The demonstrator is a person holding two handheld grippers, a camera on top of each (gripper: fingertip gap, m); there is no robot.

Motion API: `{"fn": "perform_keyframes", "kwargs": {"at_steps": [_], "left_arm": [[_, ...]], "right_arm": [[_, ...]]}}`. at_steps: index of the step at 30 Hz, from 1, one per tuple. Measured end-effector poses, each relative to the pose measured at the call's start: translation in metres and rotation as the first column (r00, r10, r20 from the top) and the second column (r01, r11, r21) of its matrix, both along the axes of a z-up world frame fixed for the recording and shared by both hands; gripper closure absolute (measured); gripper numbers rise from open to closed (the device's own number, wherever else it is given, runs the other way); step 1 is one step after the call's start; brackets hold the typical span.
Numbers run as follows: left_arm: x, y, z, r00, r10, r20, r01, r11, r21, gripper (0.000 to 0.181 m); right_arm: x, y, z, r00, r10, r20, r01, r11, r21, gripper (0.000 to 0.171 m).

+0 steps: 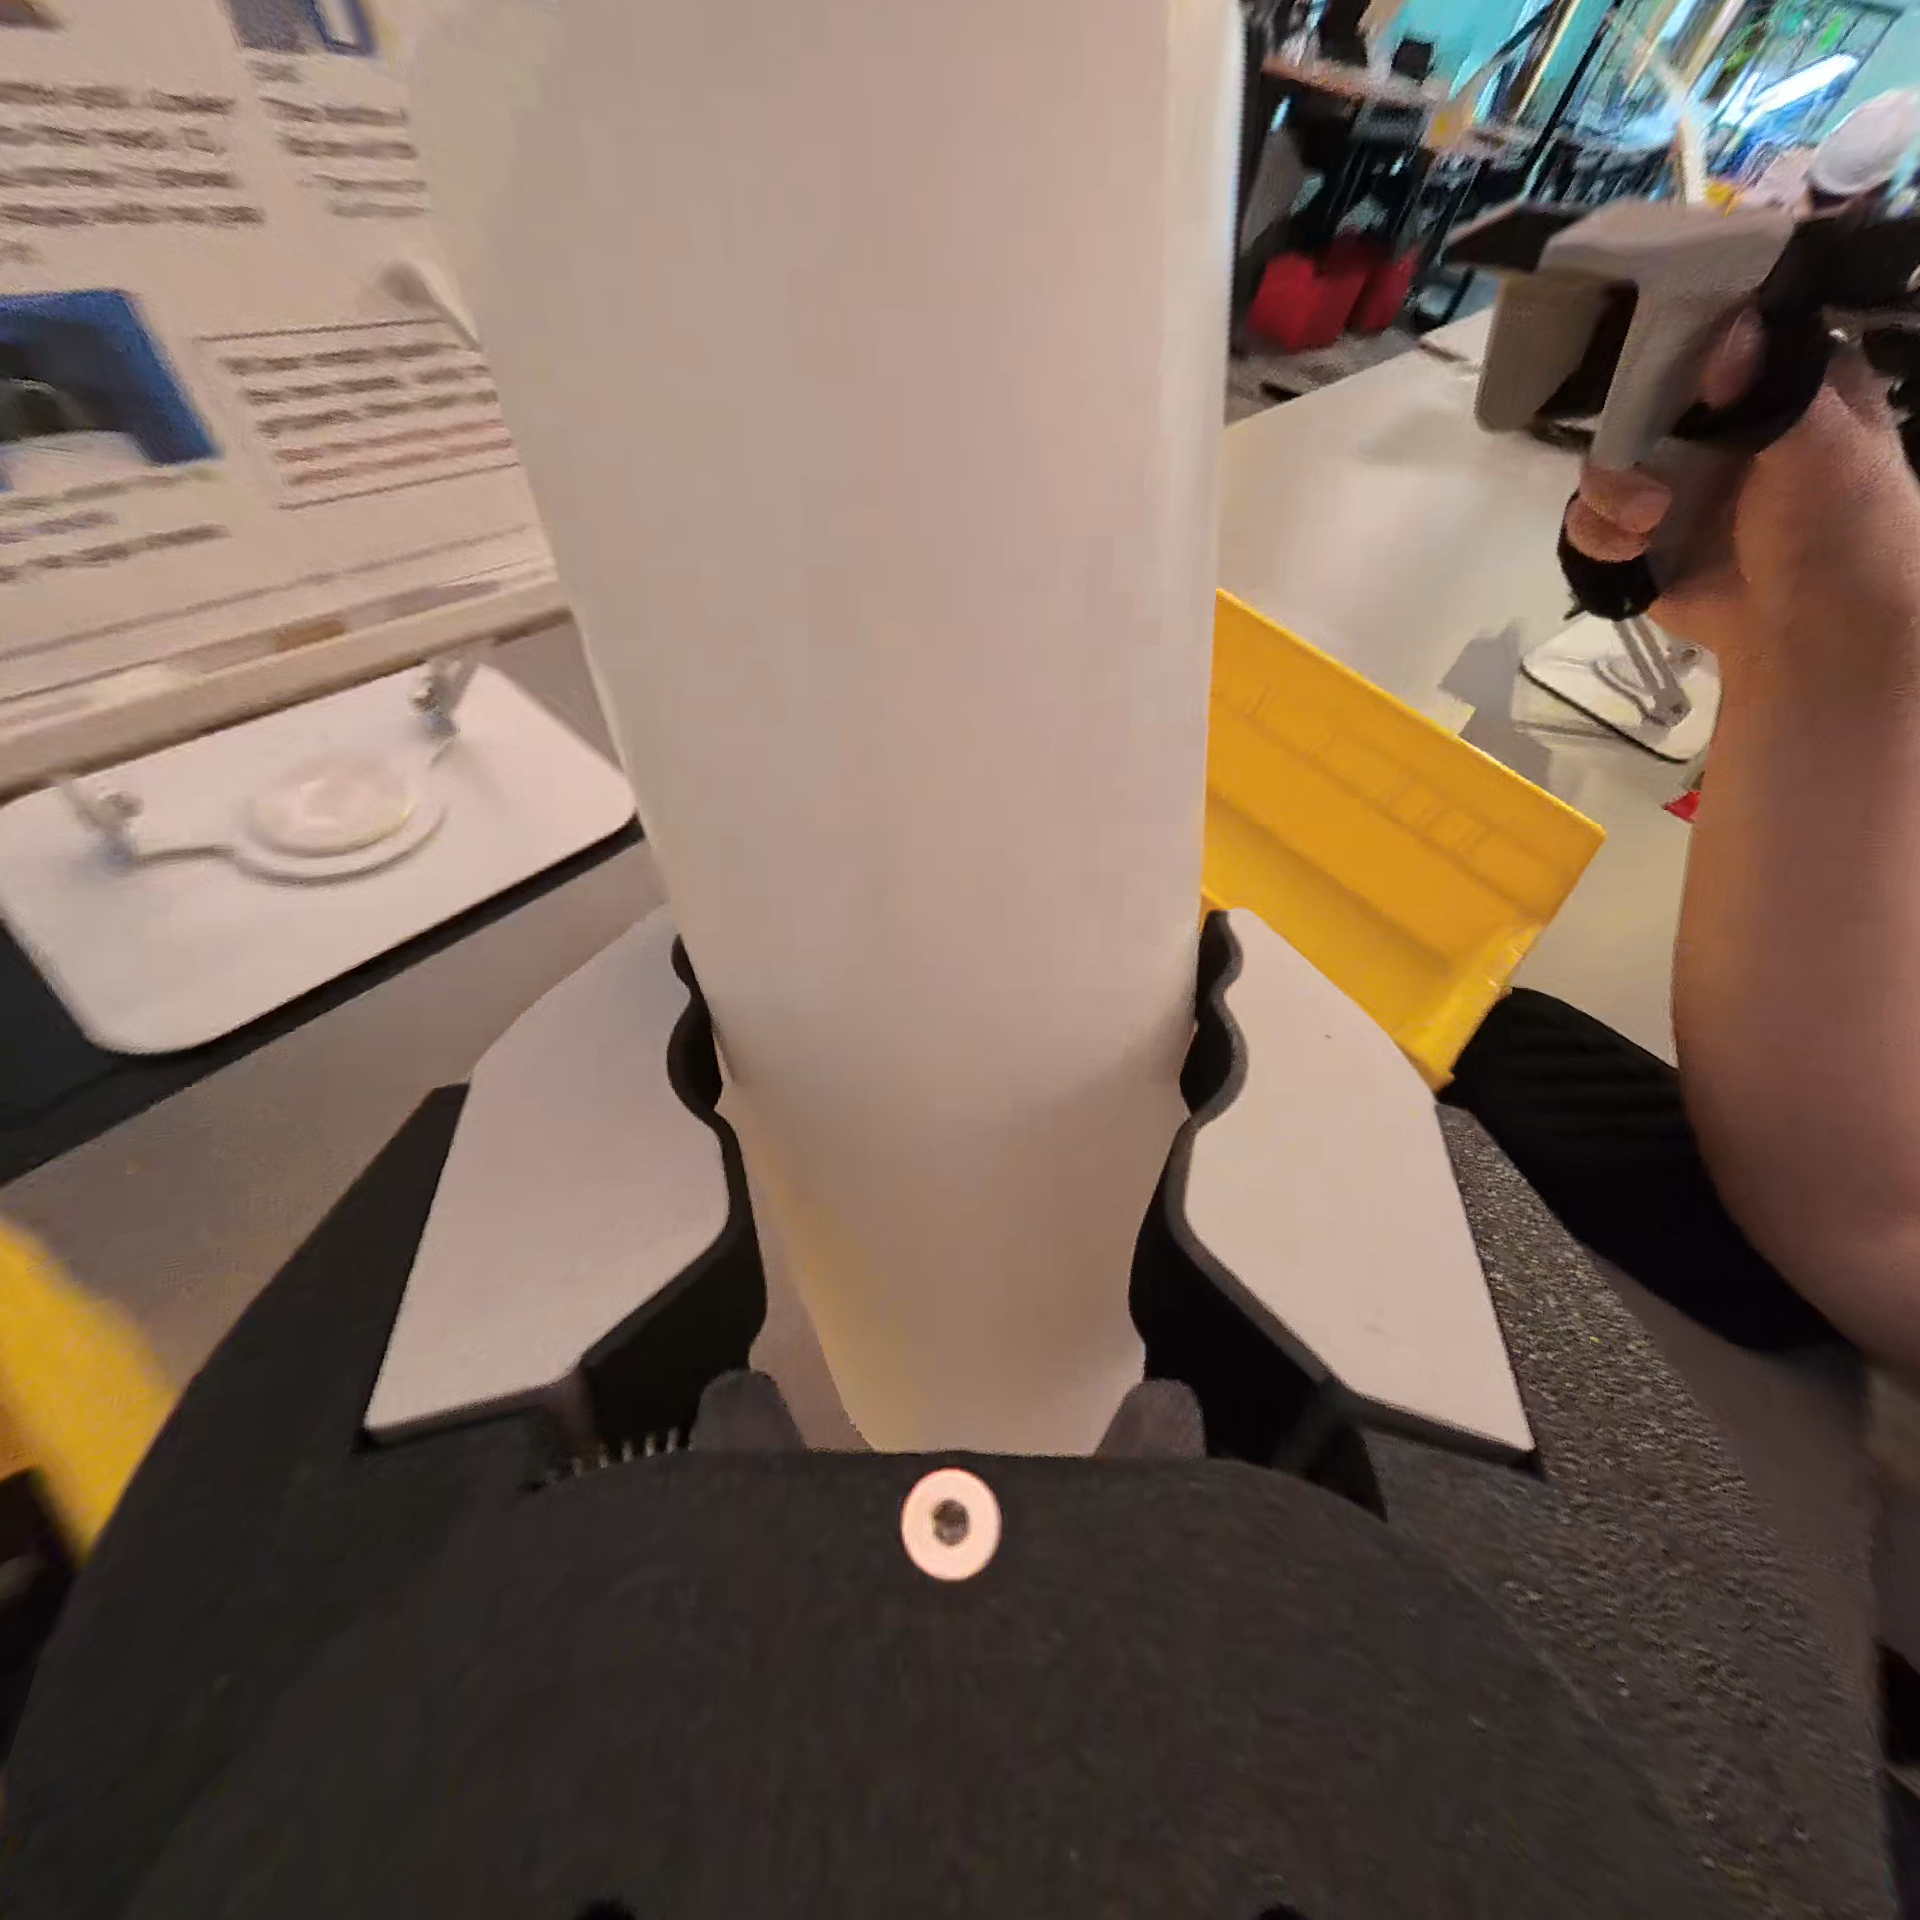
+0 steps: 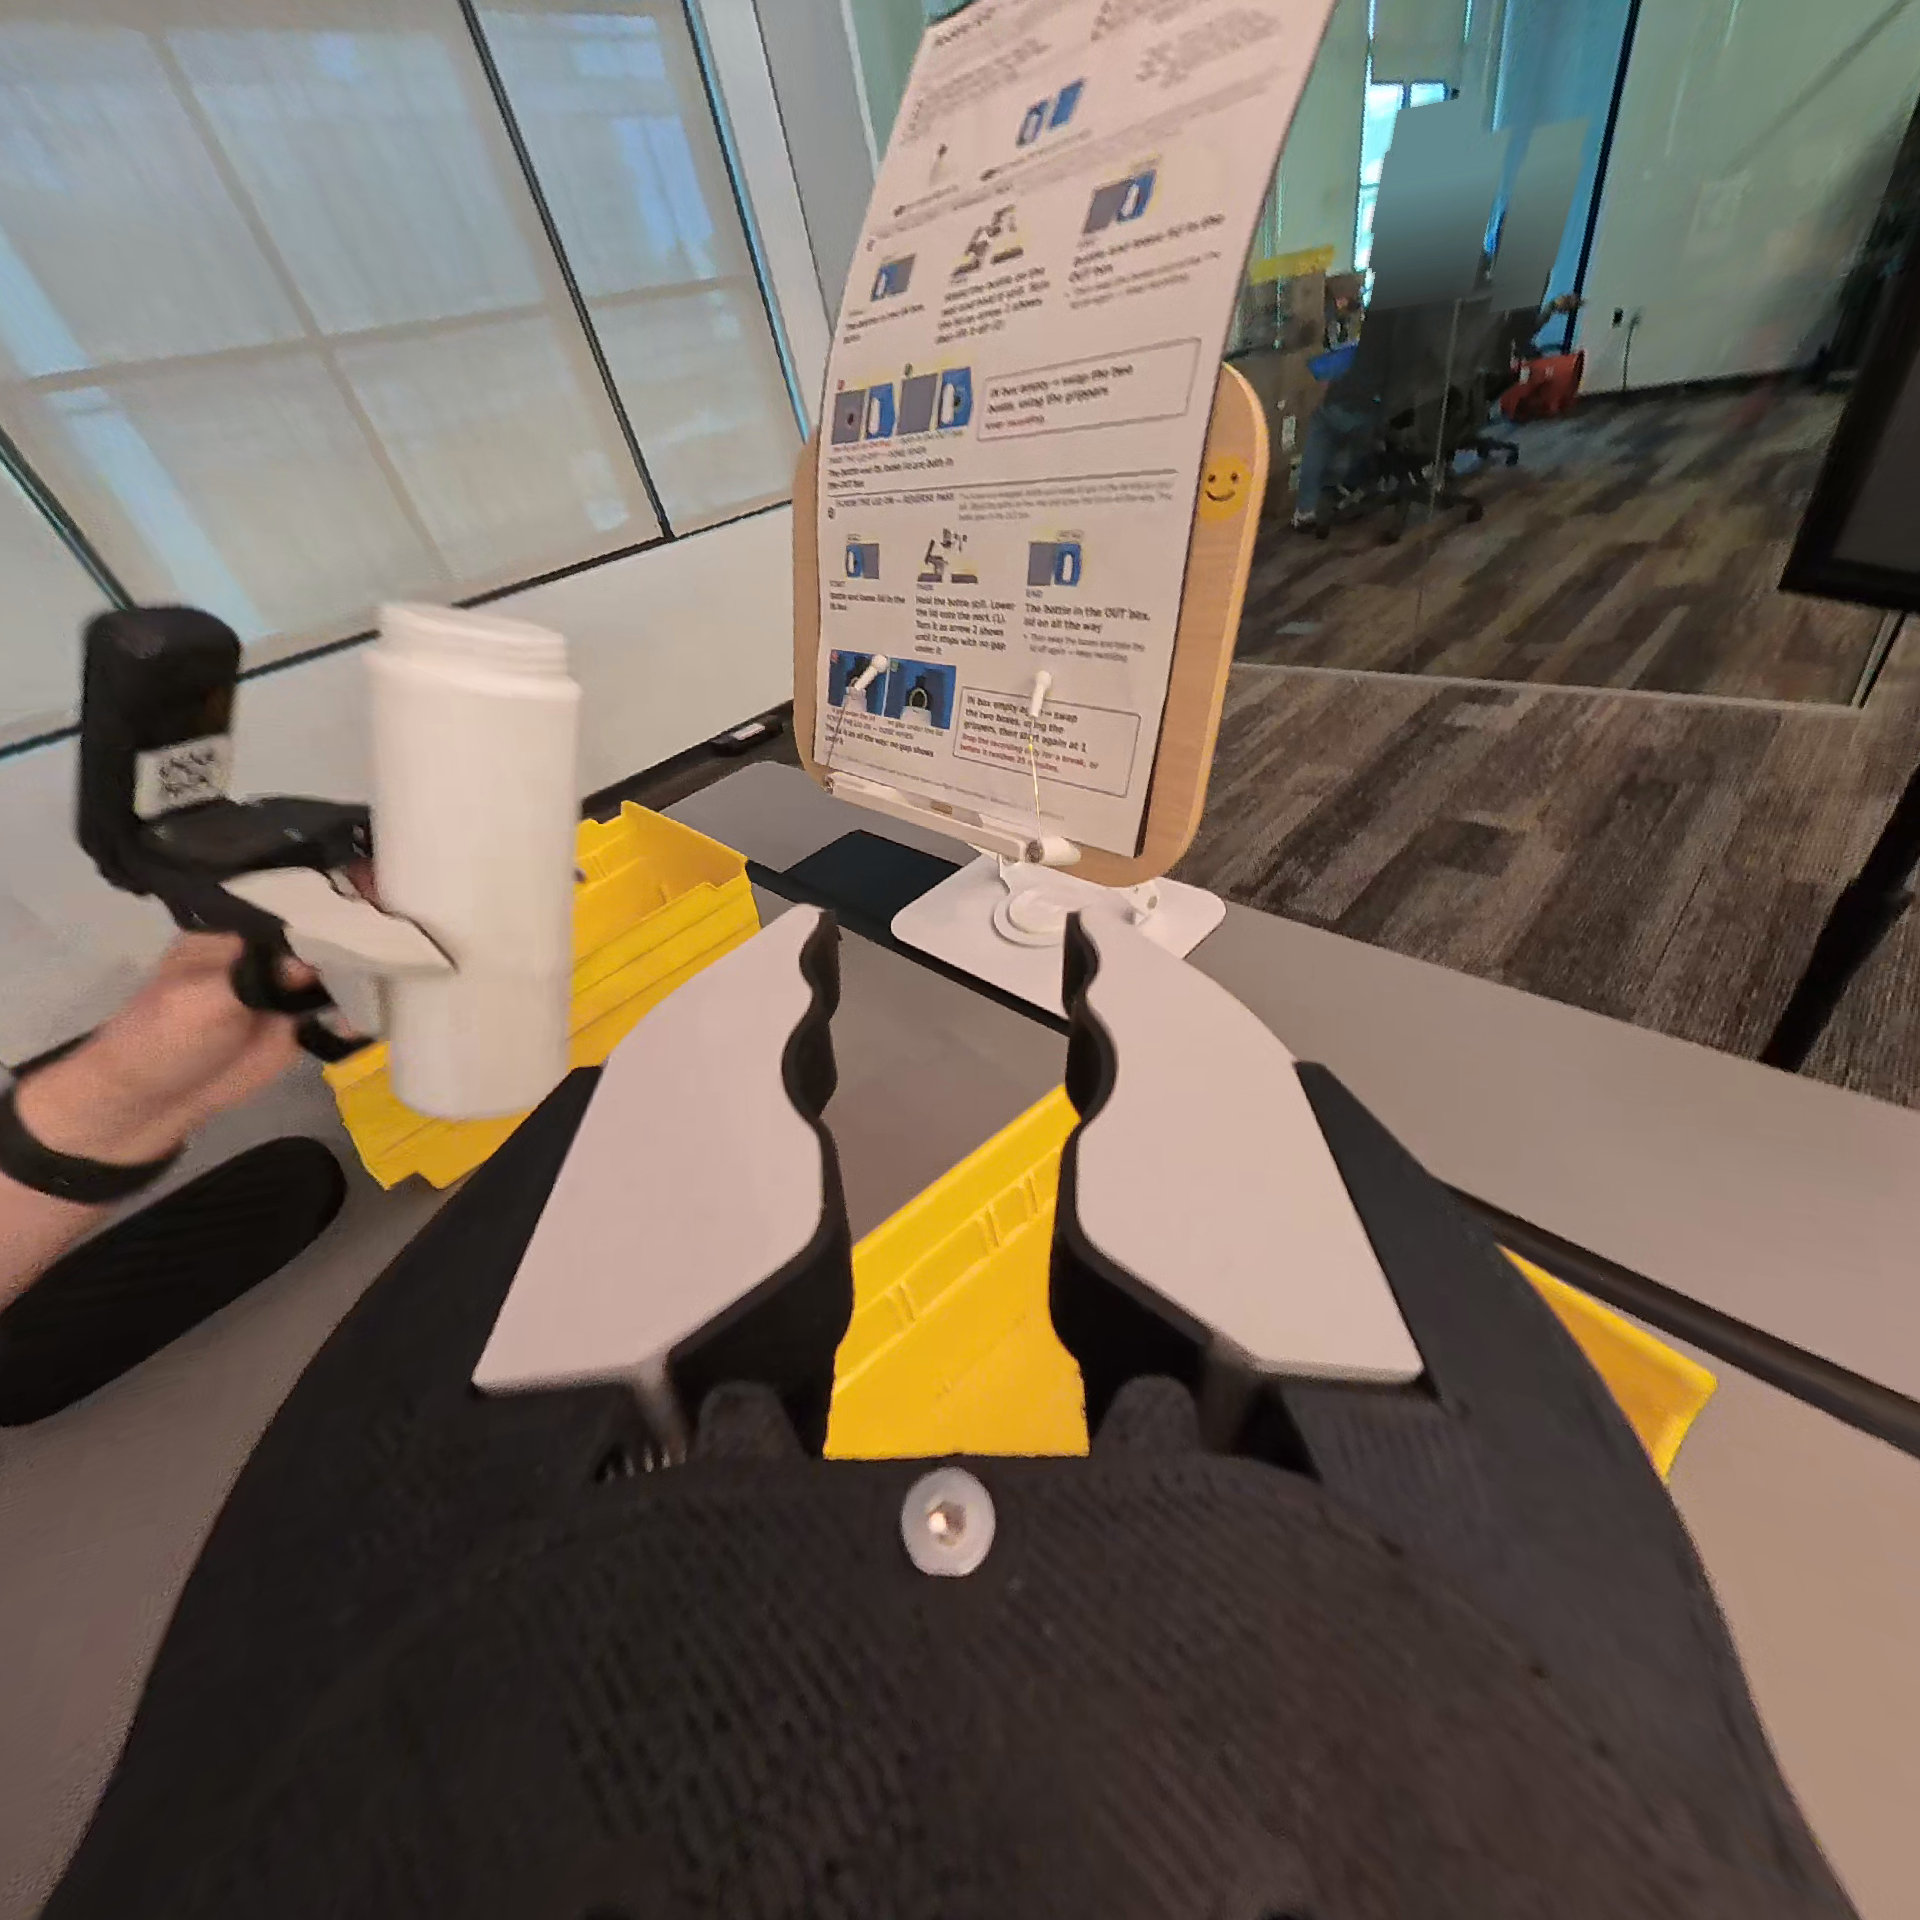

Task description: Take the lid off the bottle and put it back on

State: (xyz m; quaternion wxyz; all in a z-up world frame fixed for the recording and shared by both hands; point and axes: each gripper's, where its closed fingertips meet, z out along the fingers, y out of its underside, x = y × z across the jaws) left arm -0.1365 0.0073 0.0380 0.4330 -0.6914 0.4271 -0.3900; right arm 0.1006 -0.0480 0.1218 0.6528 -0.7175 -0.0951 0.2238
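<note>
Above grey table (image 2: 1455, 1039), left hand-held gripper (image 1: 951, 1029) clamps lidless bottle (image 1: 862, 520).

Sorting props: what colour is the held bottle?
White bottle, clearest in the right wrist view.

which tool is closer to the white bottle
Left. The left tool is clamped on the white bottle, held in the air. The right tool is open and empty, off to the bottle's side.

Left gripper (image 1: 951, 1049), right gripper (image 2: 948, 1049): textured black printed bodies, one silver screw centred on each. Fingers (image 2: 686, 1195) flat light-grey plates, wavy black inner edges. Black pistol handle. Black wristband (image 2: 62, 1158) on left wrist.
</note>
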Motion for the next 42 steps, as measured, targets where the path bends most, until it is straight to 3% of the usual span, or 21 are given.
{"fn": "perform_keyframes", "kwargs": {"at_steps": [5, 14, 22, 35, 39, 42], "left_arm": [[0.051, -0.003, -0.073, 0.999, -0.026, -0.026, 0.027, 0.999, 0.032, 0.092], [0.062, 0.001, -0.111, 0.997, -0.031, -0.066, 0.041, 0.988, 0.147, 0.092], [0.036, -0.006, -0.113, 1.000, -0.022, 0.002, 0.022, 0.987, 0.157, 0.092], [0.027, -0.021, -0.117, 0.999, -0.036, -0.015, 0.039, 0.978, 0.206, 0.091], [0.017, -0.027, -0.099, 1.000, 0.017, -0.001, -0.016, 0.962, 0.273, 0.055], [-0.004, -0.041, -0.064, 0.994, 0.067, 0.085, -0.093, 0.931, 0.353, 0.054]], "right_arm": [[-0.007, -0.005, 0.006, 0.999, 0.016, 0.049, -0.019, 0.999, 0.047, 0.129], [-0.003, -0.007, 0.011, 0.999, 0.022, 0.044, -0.025, 0.997, 0.072, 0.129], [-0.004, -0.010, 0.013, 0.998, 0.025, 0.054, -0.030, 0.996, 0.083, 0.129], [-0.008, -0.004, 0.002, 0.996, 0.026, 0.089, -0.029, 0.999, 0.032, 0.129], [-0.005, -0.004, 0.001, 0.996, 0.017, 0.090, -0.020, 0.999, 0.029, 0.129], [-0.002, -0.004, 0.001, 0.996, 0.007, 0.087, -0.010, 1.000, 0.029, 0.129]]}}
